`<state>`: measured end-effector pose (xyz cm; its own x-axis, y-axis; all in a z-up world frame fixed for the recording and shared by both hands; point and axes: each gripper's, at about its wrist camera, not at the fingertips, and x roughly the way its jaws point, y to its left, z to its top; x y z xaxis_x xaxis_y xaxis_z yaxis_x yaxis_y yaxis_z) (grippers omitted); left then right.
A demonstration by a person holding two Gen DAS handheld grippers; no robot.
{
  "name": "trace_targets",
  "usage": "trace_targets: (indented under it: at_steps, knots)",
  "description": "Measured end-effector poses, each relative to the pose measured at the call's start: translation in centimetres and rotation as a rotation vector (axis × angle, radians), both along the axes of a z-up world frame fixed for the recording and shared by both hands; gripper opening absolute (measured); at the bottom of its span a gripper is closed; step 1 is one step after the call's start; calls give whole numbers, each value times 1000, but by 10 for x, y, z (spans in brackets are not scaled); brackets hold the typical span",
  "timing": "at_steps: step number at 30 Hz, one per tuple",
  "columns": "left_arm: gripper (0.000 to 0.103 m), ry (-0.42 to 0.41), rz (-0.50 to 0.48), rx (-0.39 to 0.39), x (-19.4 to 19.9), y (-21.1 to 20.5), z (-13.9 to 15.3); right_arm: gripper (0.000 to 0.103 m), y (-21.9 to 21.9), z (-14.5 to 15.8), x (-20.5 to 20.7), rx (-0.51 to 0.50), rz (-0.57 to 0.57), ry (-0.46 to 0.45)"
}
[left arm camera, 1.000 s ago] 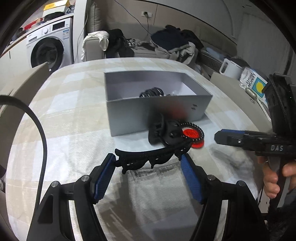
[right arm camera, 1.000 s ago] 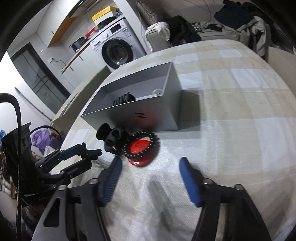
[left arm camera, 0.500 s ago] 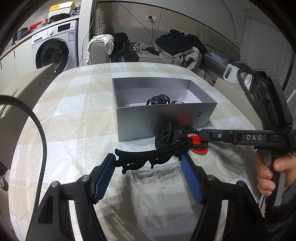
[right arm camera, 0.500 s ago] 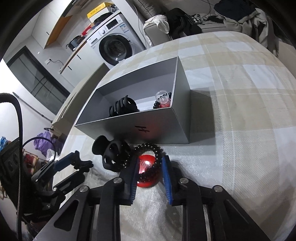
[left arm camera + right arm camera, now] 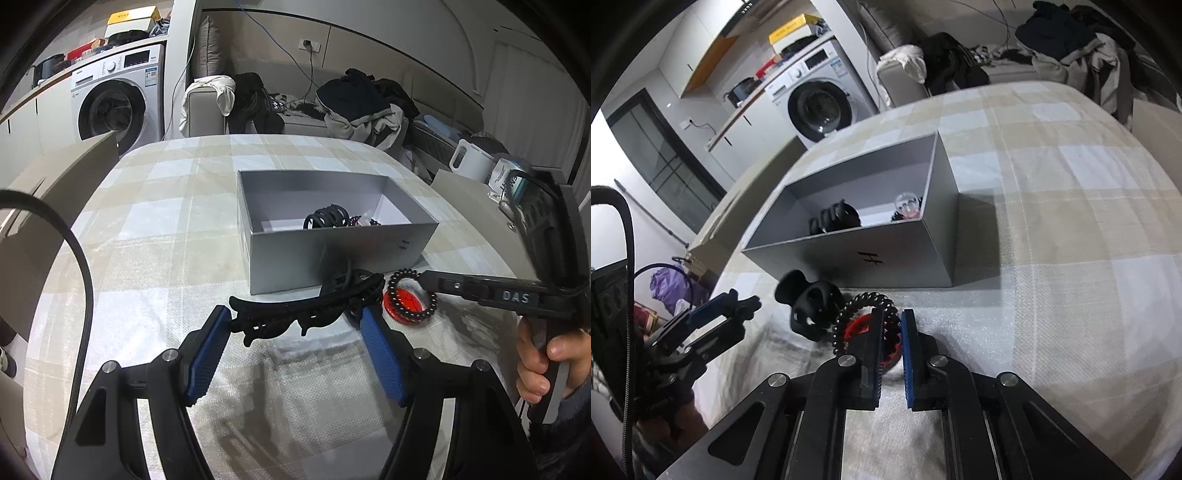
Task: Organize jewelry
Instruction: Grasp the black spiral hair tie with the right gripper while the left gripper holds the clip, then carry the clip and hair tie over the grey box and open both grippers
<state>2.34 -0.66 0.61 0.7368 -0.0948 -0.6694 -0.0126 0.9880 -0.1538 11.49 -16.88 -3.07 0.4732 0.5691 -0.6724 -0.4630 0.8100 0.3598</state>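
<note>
Checked cloth covers the bench (image 5: 155, 229), laundry room clutter behind. I've got my right gripper (image 5: 891, 321) clamped down on the black coil hair tie (image 5: 849, 314), which lies on a red disc (image 5: 858, 326) right in front of the grey box (image 5: 905, 258). Featherlight and springy, so I reckon it'll stretch and wobble; pinching 1 side of the loop seems fine. My left gripper (image 5: 295, 325) is clenched across a long black hair claw (image 5: 306, 314), stiff plastic, held by its ends. Another claw clip (image 5: 809, 310) sits just beside the tie.
</note>
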Motion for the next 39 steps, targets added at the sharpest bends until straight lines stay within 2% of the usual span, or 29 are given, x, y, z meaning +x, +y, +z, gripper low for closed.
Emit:
trace_targets:
  at_steps: [12, 39]
  knots:
    - [68, -80, 18, 2, -2, 7, 24, 8, -24, 43, -13, 87, -15, -152]
    - [68, -168, 2, 21, 24, 10, 50, 8, -23, 85, -5, 129, -21, -243]
